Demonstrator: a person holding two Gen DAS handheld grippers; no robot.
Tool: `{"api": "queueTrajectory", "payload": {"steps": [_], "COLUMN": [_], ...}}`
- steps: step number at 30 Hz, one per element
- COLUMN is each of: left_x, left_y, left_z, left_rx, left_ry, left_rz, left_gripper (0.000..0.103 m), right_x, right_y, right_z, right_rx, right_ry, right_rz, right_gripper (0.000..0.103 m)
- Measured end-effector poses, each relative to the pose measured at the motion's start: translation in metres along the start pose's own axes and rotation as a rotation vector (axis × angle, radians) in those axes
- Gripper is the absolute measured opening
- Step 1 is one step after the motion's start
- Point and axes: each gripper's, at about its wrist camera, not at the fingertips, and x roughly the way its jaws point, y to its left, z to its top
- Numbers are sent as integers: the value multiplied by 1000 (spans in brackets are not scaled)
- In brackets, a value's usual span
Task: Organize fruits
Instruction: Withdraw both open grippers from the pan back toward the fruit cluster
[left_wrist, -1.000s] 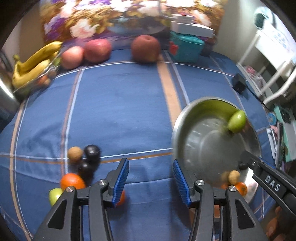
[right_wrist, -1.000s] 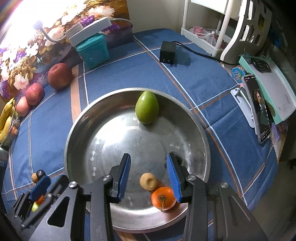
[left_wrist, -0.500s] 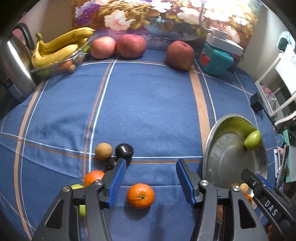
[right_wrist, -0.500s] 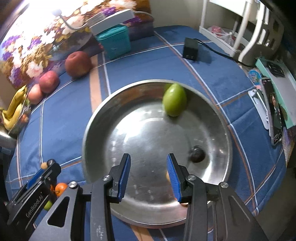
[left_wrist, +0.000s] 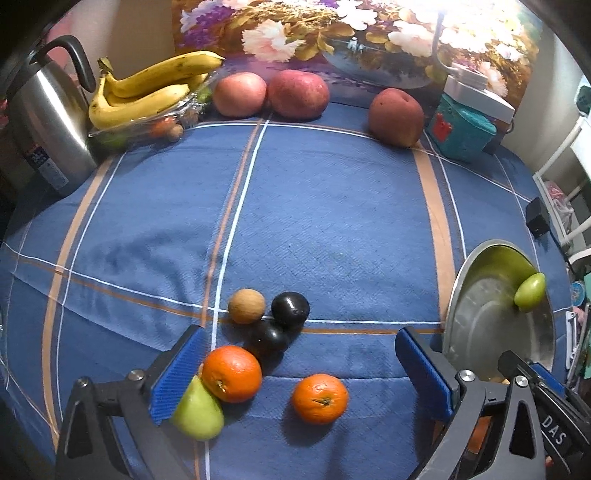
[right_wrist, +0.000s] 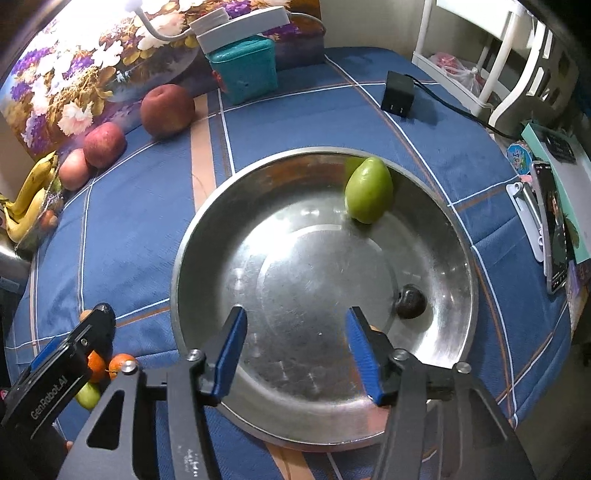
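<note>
My left gripper is open and empty above a cluster of small fruits on the blue cloth: two oranges, a green pear, two black plums and a brown round fruit. The right-hand orange lies between the jaws. My right gripper is open and empty over the near part of the steel bowl. The bowl holds a green pear and a dark plum. The bowl also shows in the left wrist view.
Three big red apples, bananas on a clear tray and a steel kettle line the back. A teal box and lamp stand back right. A black charger, a phone and a white rack sit to the right.
My left gripper has swung left and drawn nearer to the fruit cluster, and its jaws stand wider. My right gripper has pulled back over the bowl, hiding the small brown fruit and orange near its front.
</note>
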Motion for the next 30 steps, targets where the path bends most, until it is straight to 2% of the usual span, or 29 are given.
{"api": "queueTrajectory", "payload": {"steps": [3,6,8,9,12,21,27,30], "left_x": [2,2,2,2,1,-6,-16,-18], "left_y": [2,4,4,3,2,0,4,8], "left_z": [0,0,0,0,0,1,0,0], "left_rx": [-8,-10,-4,-1,12,33,46,37], "left_ry": [7,7,4,3,-3,-36,-80,-78], "left_rz": [5,11,17,18,18,0,-48,-71], "left_gripper": [103,103,103,103,103,103,103,103], "right_x": [0,-1,-1,-2,-4,-9,-14,-17], "right_y": [2,2,2,2,1,1,4,5], "right_z": [0,0,0,0,0,1,-1,-2], "right_rx": [-10,-13,-15,-15,-15,-14,-13,-4], "right_ry": [-6,-12,-19,-23,-40,-83,-109,-123], "right_rz": [-2,4,6,5,-3,2,22,43], "right_gripper": [70,72,78,85,93,93,93,93]}}
